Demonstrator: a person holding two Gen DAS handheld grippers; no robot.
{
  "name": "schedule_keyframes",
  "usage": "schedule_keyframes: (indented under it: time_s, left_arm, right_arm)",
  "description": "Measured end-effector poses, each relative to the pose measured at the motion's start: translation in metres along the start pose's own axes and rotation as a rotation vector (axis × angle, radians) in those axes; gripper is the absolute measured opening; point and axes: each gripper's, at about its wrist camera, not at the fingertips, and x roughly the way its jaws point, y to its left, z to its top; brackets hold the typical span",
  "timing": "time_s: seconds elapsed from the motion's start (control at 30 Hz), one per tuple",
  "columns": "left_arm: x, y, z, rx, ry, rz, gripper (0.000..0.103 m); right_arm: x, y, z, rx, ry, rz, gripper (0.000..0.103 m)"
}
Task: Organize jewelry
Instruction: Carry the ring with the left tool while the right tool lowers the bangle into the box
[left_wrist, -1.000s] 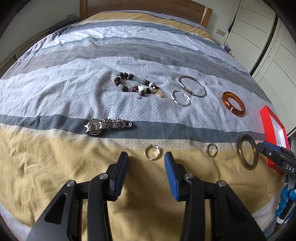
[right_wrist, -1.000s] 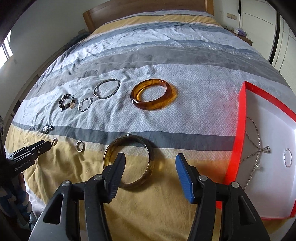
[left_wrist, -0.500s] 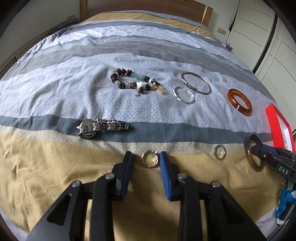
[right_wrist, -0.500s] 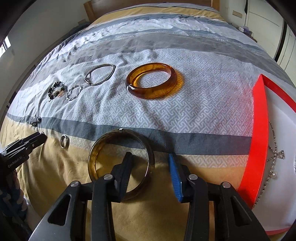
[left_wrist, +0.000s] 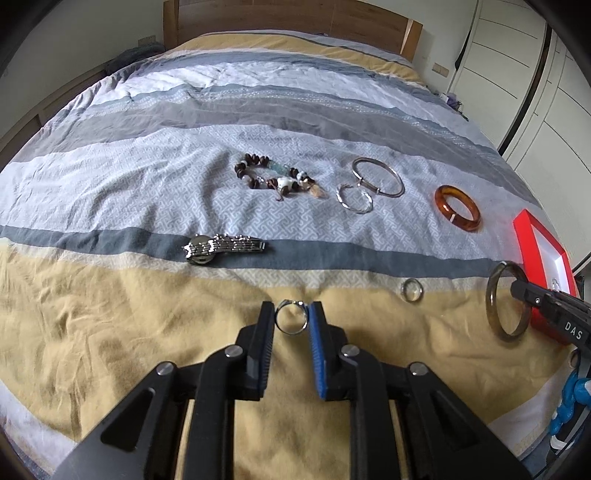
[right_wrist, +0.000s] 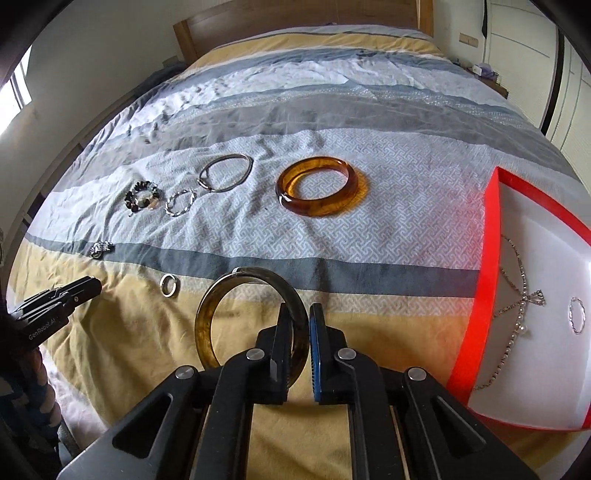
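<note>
My left gripper (left_wrist: 291, 317) is shut on a small silver ring (left_wrist: 291, 320) and holds it just above the yellow part of the bedspread. My right gripper (right_wrist: 298, 321) is shut on the right rim of a dark olive bangle (right_wrist: 221, 314), which stands tilted up off the bed; it also shows in the left wrist view (left_wrist: 496, 317). A red jewelry box (right_wrist: 487, 236) with a white inside lies to the right, holding a chain necklace (right_wrist: 517, 310) and a small ring (right_wrist: 577, 315).
On the bedspread lie an amber bangle (right_wrist: 317, 192), a silver bangle (right_wrist: 226, 172), a twisted silver bracelet (right_wrist: 180, 202), a beaded bracelet (left_wrist: 275, 176), a metal watch (left_wrist: 221, 248) and a second ring (left_wrist: 412, 290). Wardrobe doors stand to the right.
Both grippers moved forward and closed. The left one took hold of the small silver ring. The right one closed on the olive bangle's rim and tipped it up off the bed.
</note>
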Motion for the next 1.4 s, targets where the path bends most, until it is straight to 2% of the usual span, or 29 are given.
schedule_keyframes:
  time_s: [0.27,0.47,0.7,0.87,1.1,1.4]
  left_arm:
    - [-0.057,-0.004,-0.005,0.008,-0.071,-0.015,0.017]
    - [-0.094,-0.026,-0.007,0.036,-0.121,-0.055,0.017]
    - [-0.123,-0.081,-0.001,0.106,-0.165,-0.118,0.017]
    - [-0.127,-0.132,0.007,0.157,-0.168,-0.187,0.017]
    - [-0.102,-0.213,0.006,0.272,-0.120,-0.261,0.017]
    - [-0.052,-0.296,0.003,0.384,-0.050,-0.317,0.017]
  right_arm:
    - [-0.069,0.009,-0.001,-0.012,-0.101,-0.004,0.009]
    - [-0.123,-0.001,-0.010,0.007,-0.172,-0.024,0.009]
    - [-0.178,-0.042,-0.024,0.067,-0.254,-0.071,0.009]
    - [-0.207,-0.084,-0.036,0.117,-0.282,-0.127,0.009]
    - [-0.210,-0.144,-0.049,0.187,-0.271,-0.199,0.009]
    - [-0.155,-0.204,-0.051,0.248,-0.186,-0.231,0.009]
